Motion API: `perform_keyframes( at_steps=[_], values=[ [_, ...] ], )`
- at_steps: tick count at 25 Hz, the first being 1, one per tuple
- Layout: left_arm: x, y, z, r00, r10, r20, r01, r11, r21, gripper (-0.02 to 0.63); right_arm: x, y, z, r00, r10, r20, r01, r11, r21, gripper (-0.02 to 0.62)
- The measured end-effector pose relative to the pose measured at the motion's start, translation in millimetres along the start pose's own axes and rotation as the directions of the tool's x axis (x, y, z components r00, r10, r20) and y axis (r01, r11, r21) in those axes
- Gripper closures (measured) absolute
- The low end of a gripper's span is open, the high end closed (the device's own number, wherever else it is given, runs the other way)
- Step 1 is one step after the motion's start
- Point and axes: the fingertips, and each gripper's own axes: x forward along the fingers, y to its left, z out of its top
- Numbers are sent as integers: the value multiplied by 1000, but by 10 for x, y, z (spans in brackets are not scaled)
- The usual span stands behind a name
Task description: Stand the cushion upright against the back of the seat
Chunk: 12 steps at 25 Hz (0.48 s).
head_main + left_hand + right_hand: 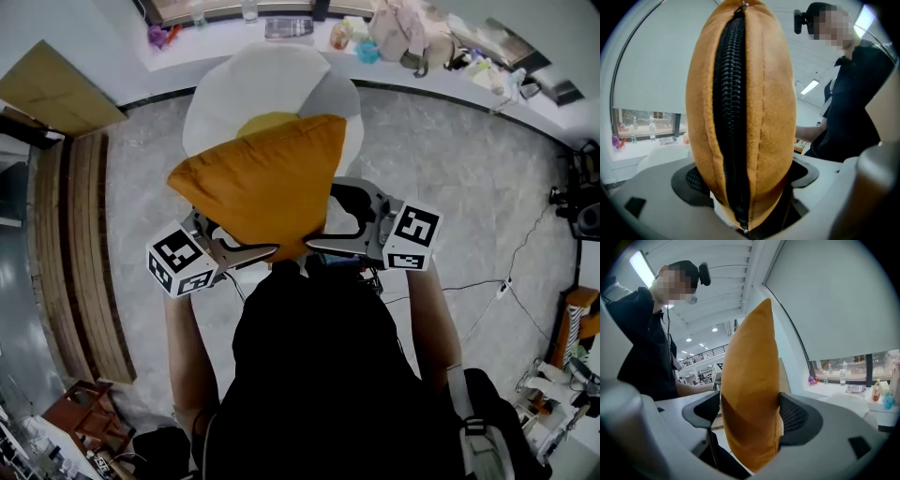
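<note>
left tool clamps the zip edge of the orange fleece cushion, holding it upright for the white round seat ahead. right tool stands wide astride it, likely only to steady it.

A long white curved bench runs from eleven to two o'clock, cluttered with clear bottles and a pale pink bag. Brown slatted wooden planks lie at nine o'clock on the grey marbled floor.
</note>
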Motion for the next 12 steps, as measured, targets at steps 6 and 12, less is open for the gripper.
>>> perform_keyframes(
  at_steps=[6,12],
  values=[
    [-139,106,-73,1000,1,-5,-1,1000,15,141,243,-33,-44,999,-33,-12,33,999,1,199],
    [-136,190,-43,1000,-10,-19,10,999,33,141,286,-119,-54,999,-31,-33,32,999,27,192]
  ],
)
